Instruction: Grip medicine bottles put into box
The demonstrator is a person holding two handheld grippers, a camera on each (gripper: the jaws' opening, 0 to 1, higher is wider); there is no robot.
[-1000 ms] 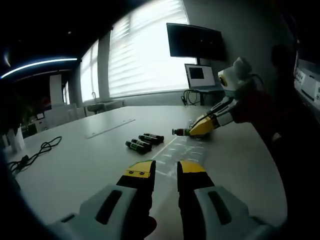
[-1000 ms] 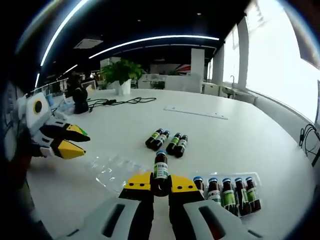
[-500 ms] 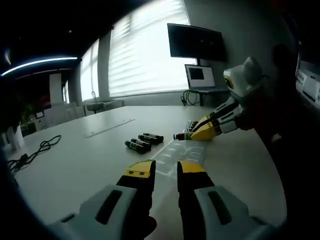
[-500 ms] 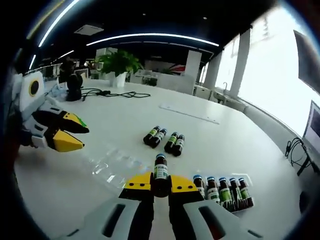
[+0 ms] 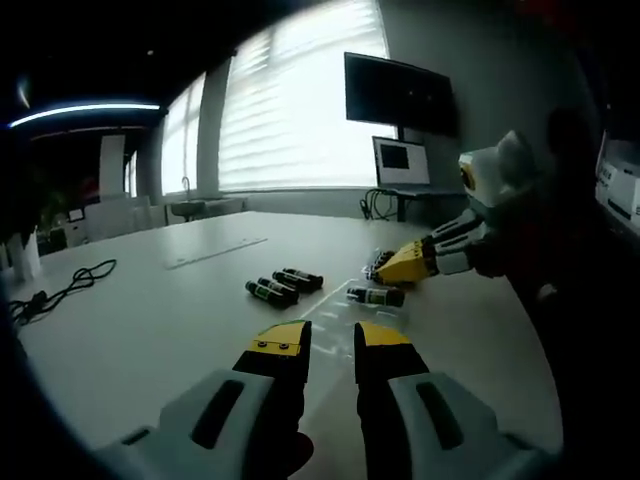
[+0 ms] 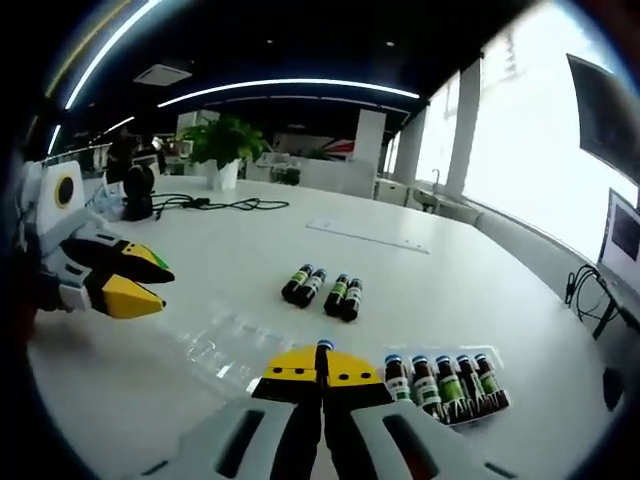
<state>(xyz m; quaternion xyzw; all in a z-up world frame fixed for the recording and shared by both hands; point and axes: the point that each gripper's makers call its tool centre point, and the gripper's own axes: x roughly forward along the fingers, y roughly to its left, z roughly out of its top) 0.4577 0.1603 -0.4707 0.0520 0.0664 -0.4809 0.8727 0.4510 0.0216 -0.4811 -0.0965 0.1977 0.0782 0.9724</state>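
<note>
Five bottles [image 6: 446, 383] sat in the box [image 6: 497, 352], four loose bottles [image 6: 322, 291] waited mid-table [image 6: 520, 290]; right gripper [image 6: 322, 366] nearly closed, another bottle [image 5: 376, 296] just beside it, left gripper [image 5: 331, 338] narrowly open, empty.

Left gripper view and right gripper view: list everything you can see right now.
table: one, white, under everything
loose bottles: four, dark with green labels, lying in pairs mid-table
boxed bottles: five, dark with blue caps, in a row in the clear box
single bottle: one, dark, lying just ahead of the right gripper
plastic tray: one, see-through, between the grippers
cable: one, black, far side
plant: one, green, far side
screen: one, black, on the wall
left gripper: yellow tips, open
right gripper: yellow tips, shut, empty
</note>
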